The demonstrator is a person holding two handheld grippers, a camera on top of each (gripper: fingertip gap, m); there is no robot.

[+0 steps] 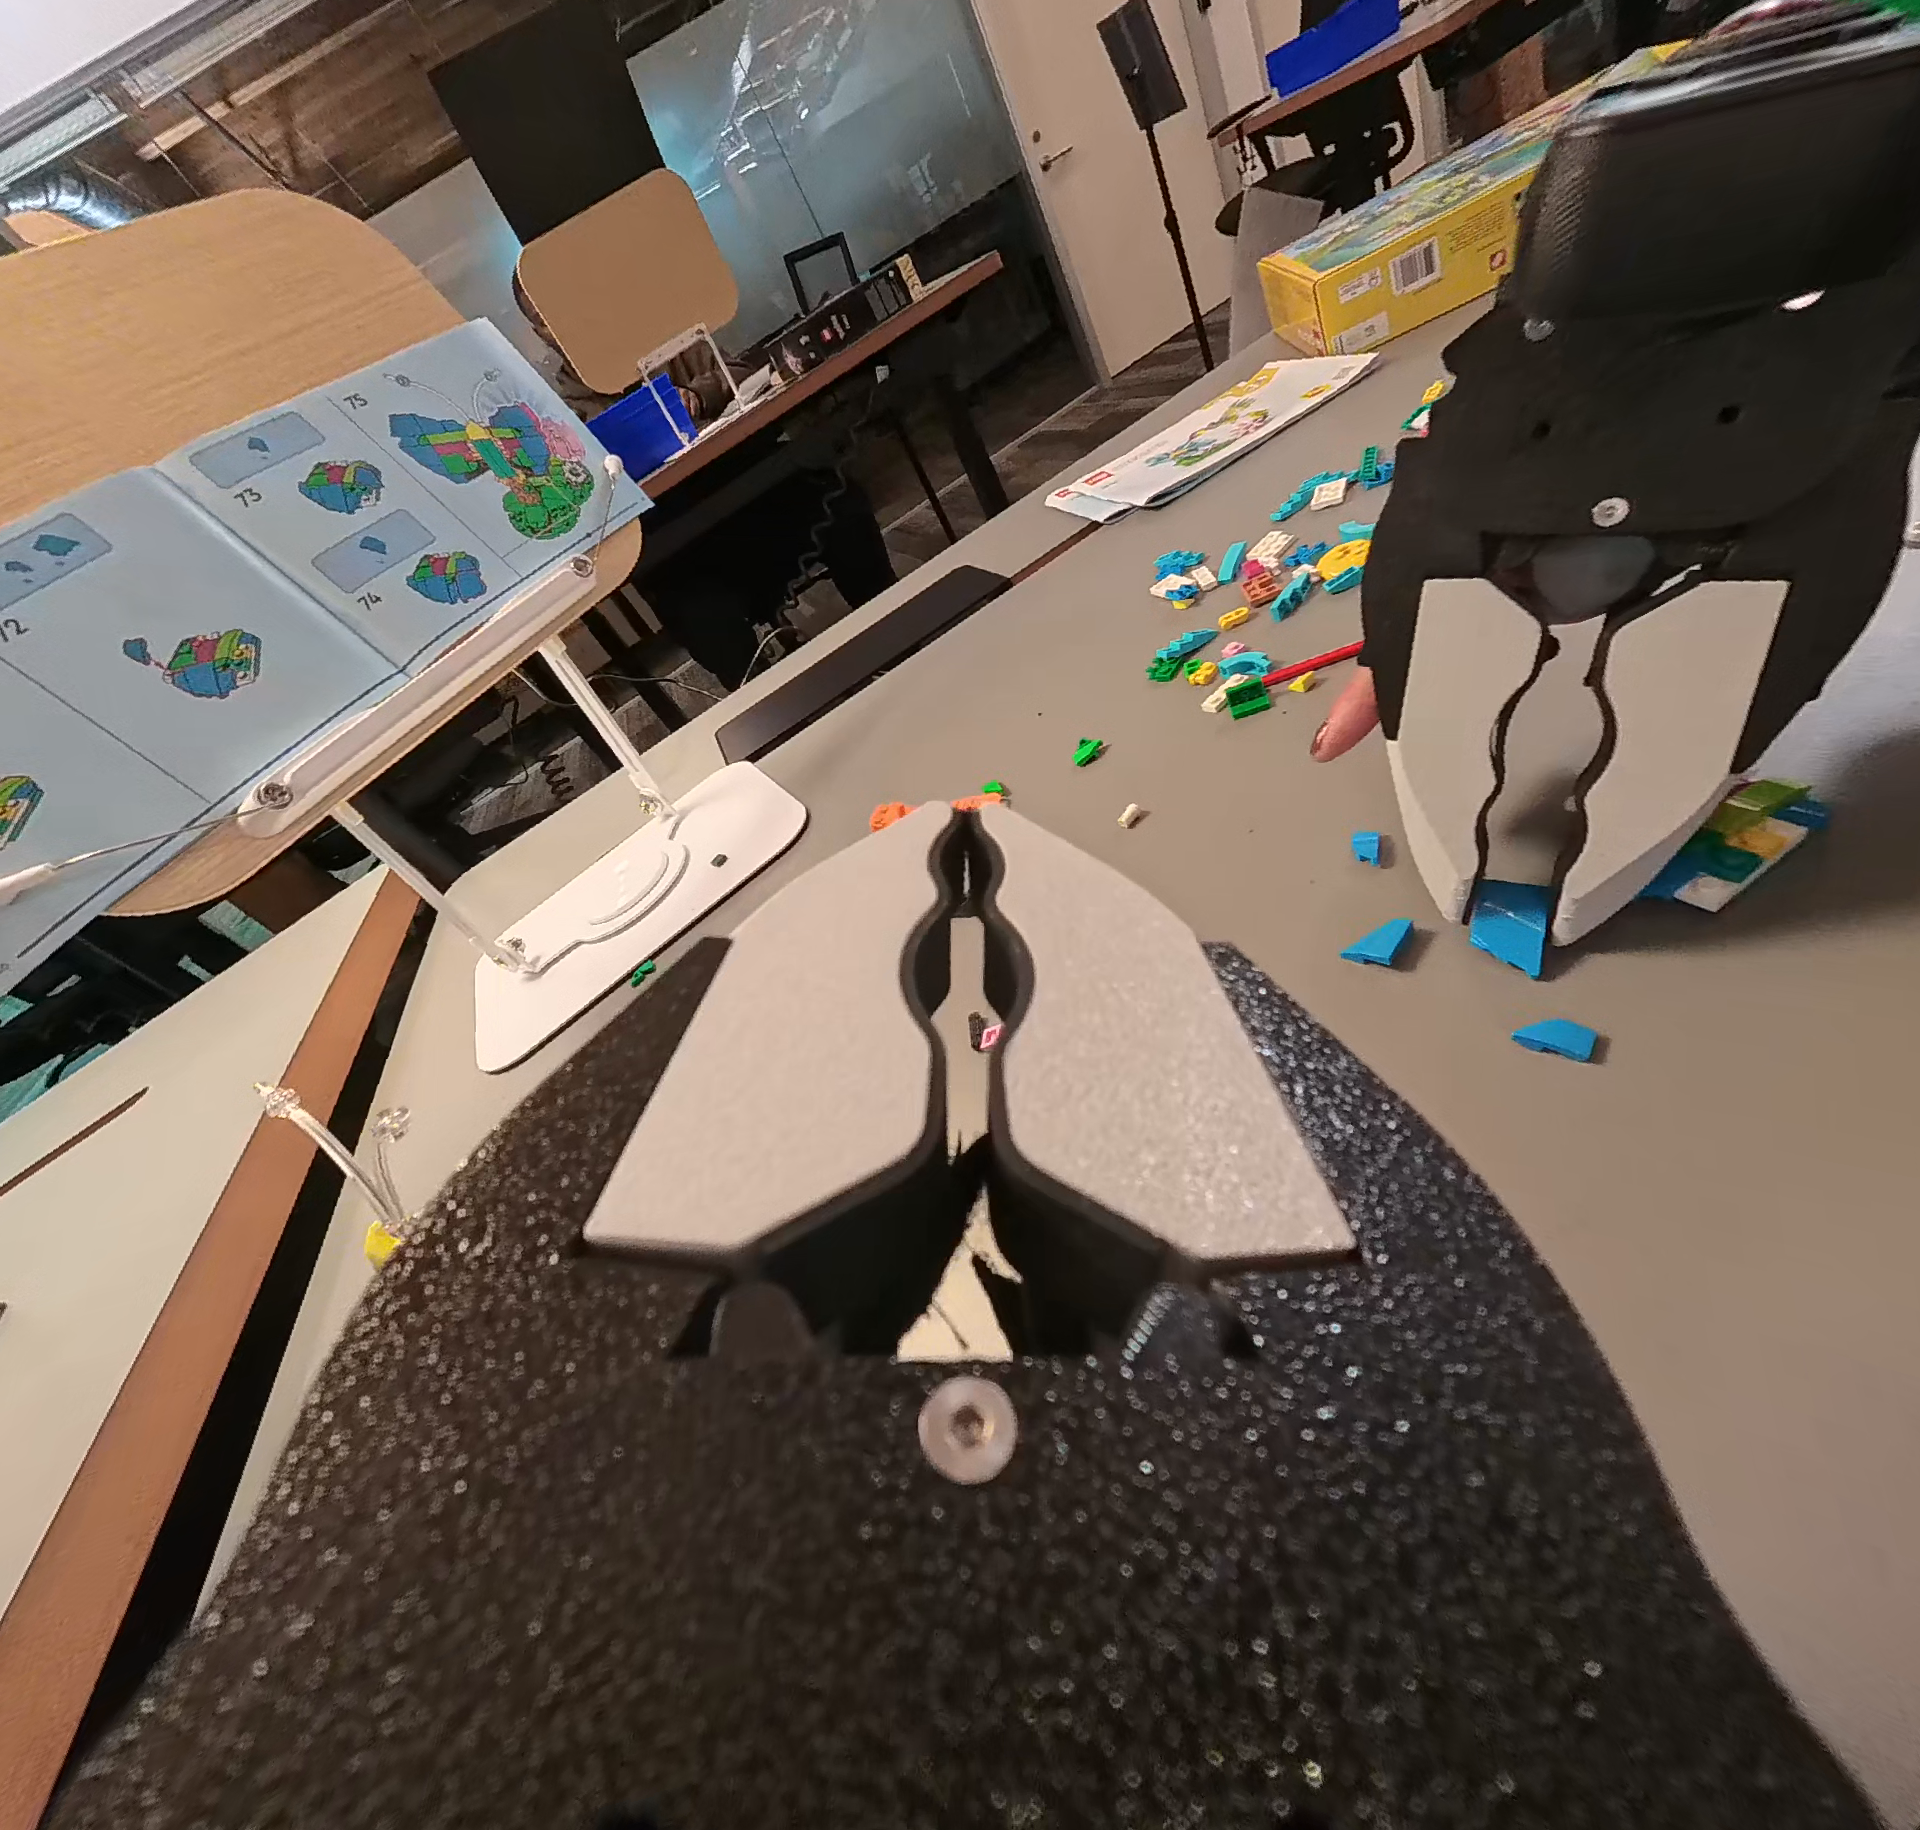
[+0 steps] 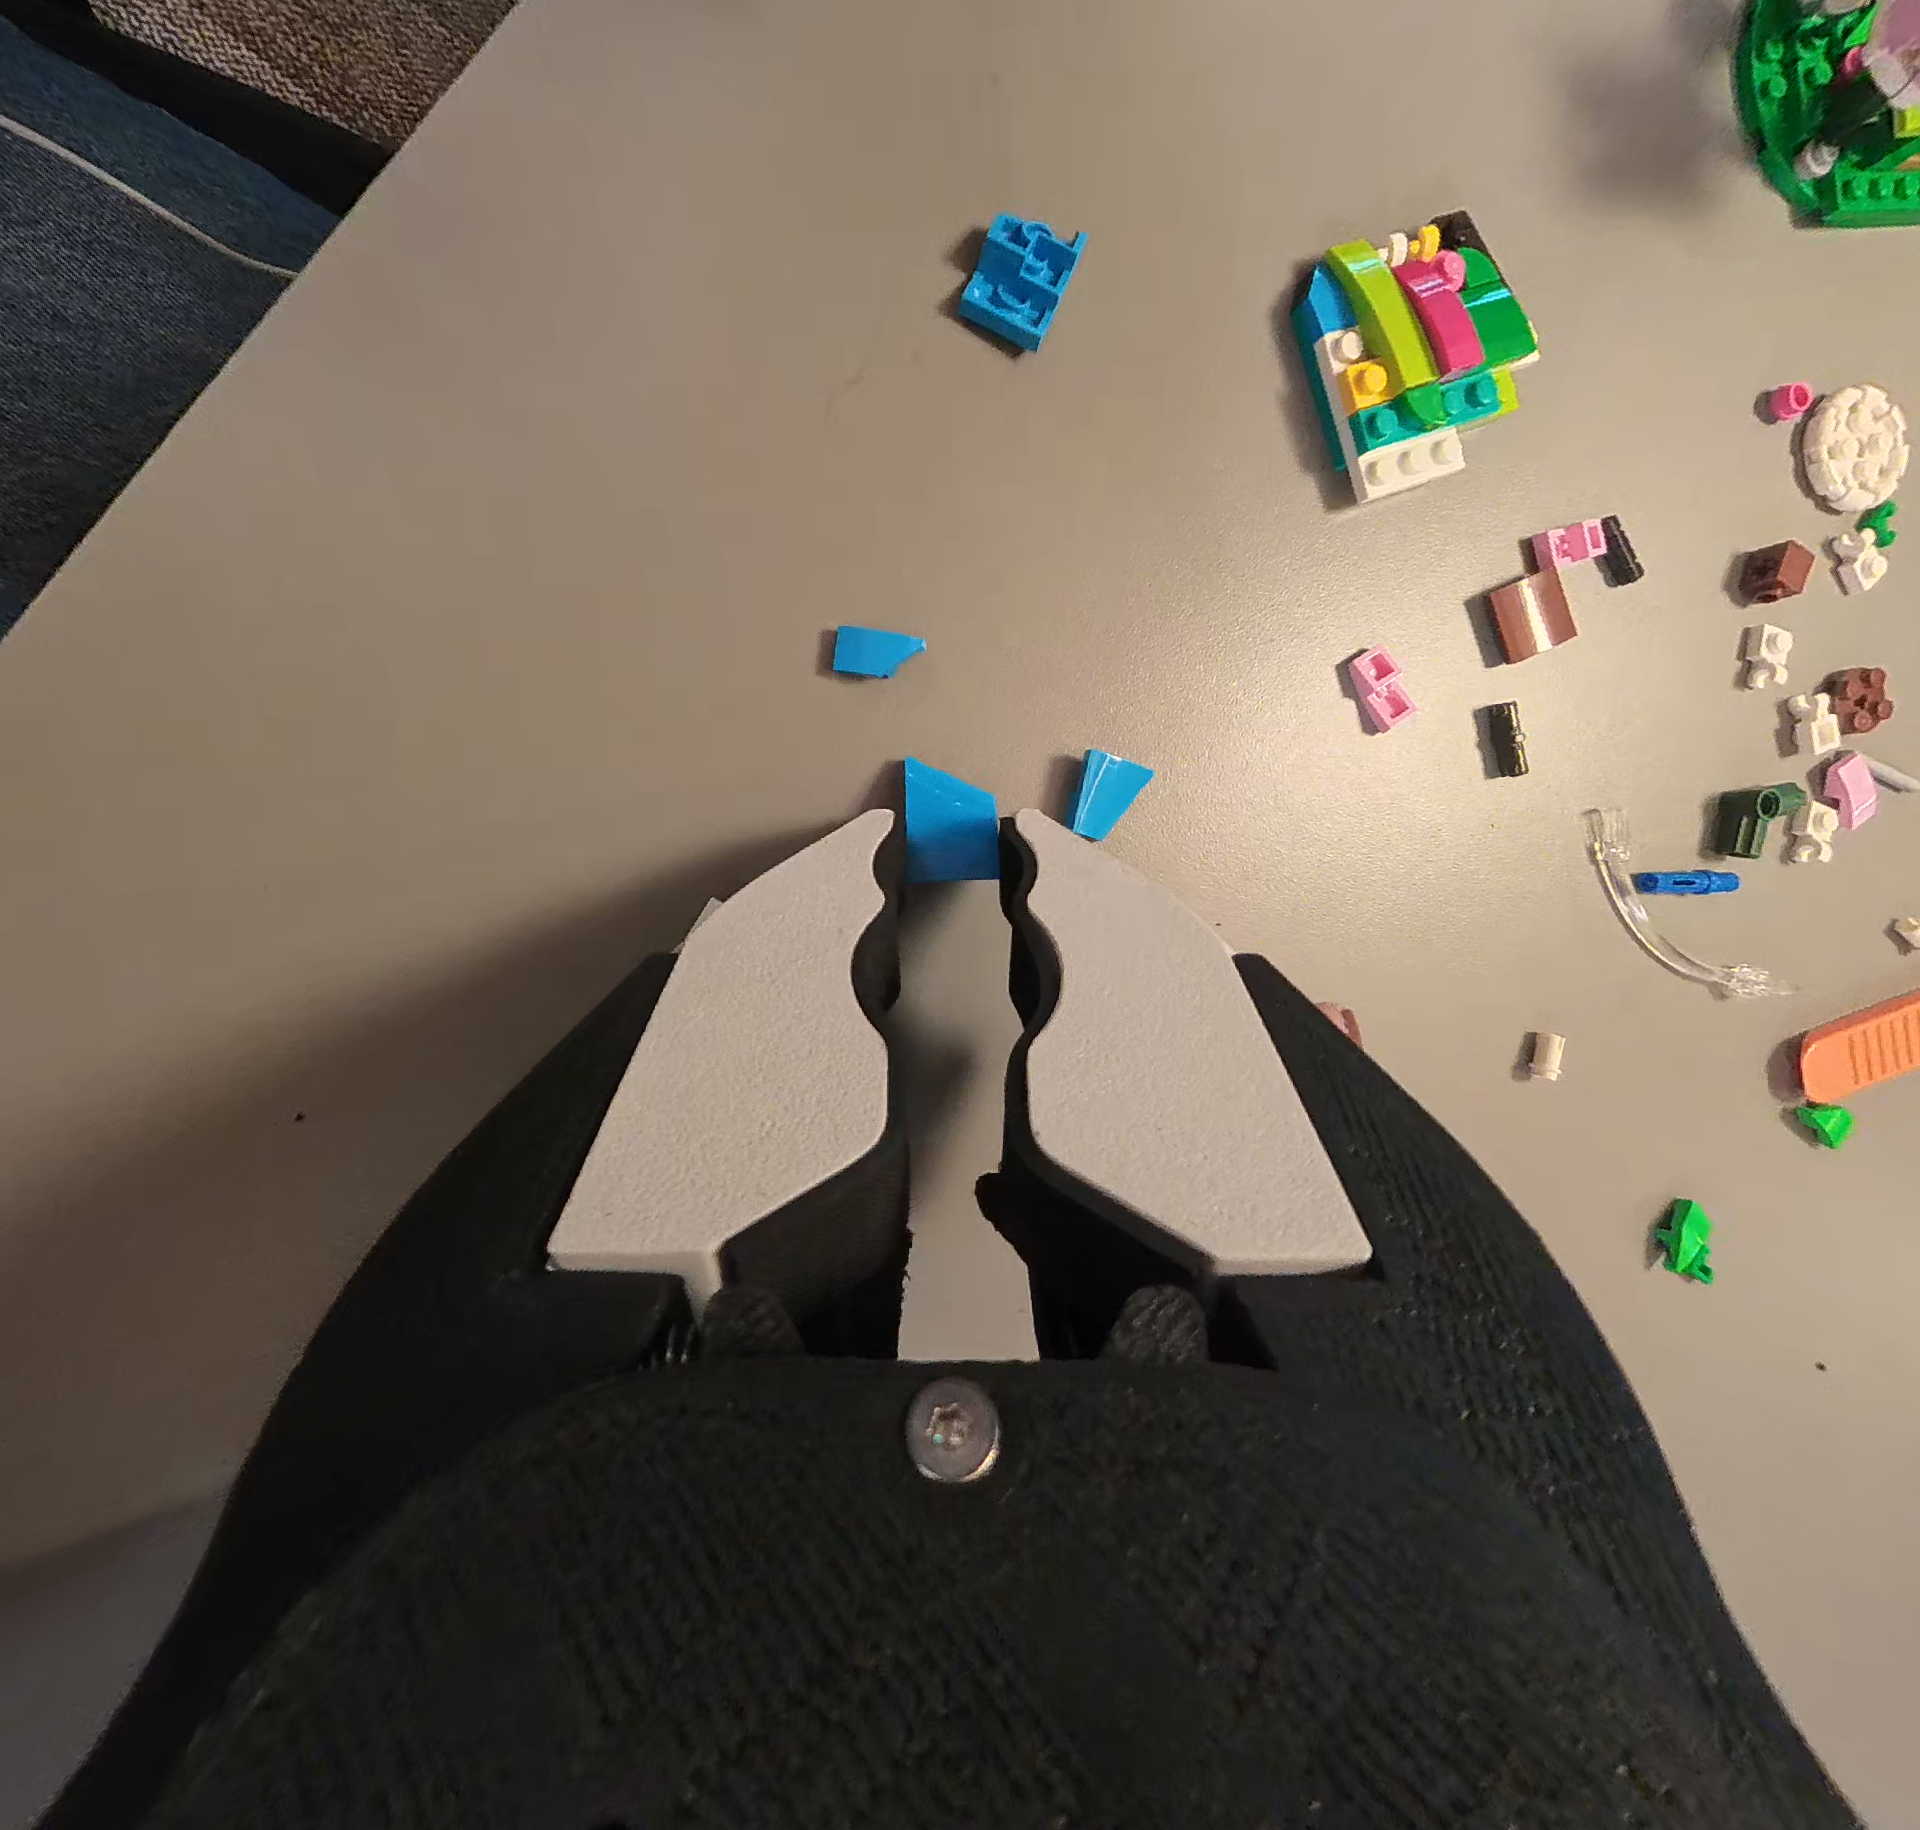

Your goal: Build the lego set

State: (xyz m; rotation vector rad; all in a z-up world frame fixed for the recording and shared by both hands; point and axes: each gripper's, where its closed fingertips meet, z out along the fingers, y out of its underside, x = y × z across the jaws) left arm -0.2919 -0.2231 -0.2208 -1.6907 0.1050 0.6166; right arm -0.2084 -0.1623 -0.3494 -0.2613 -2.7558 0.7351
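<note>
Left view: our left gripper (image 1: pixel 961 824) is squeezed closed and holds nothing; the blue wedge (image 1: pixel 1509 933) sits on the table (image 1: pixel 1039 700) far right, between our right gripper's tips.

Right view: our right gripper (image 2: pixel 951 830) pinches the blue wedge (image 2: pixel 948 824) at the tips, pointy end away from us; the little build (image 2: pixel 1413 352) waits up and right.

Even indoor light, warm cast. Soft shadows under the right tongs (image 2: pixel 948 830) on the tabletop (image 2: pixel 623 492). Strong fisheye bend at edges. Green model (image 2: pixel 1839 66) blurred in corner; glare on glass wall (image 1: pixel 831 118).
</note>
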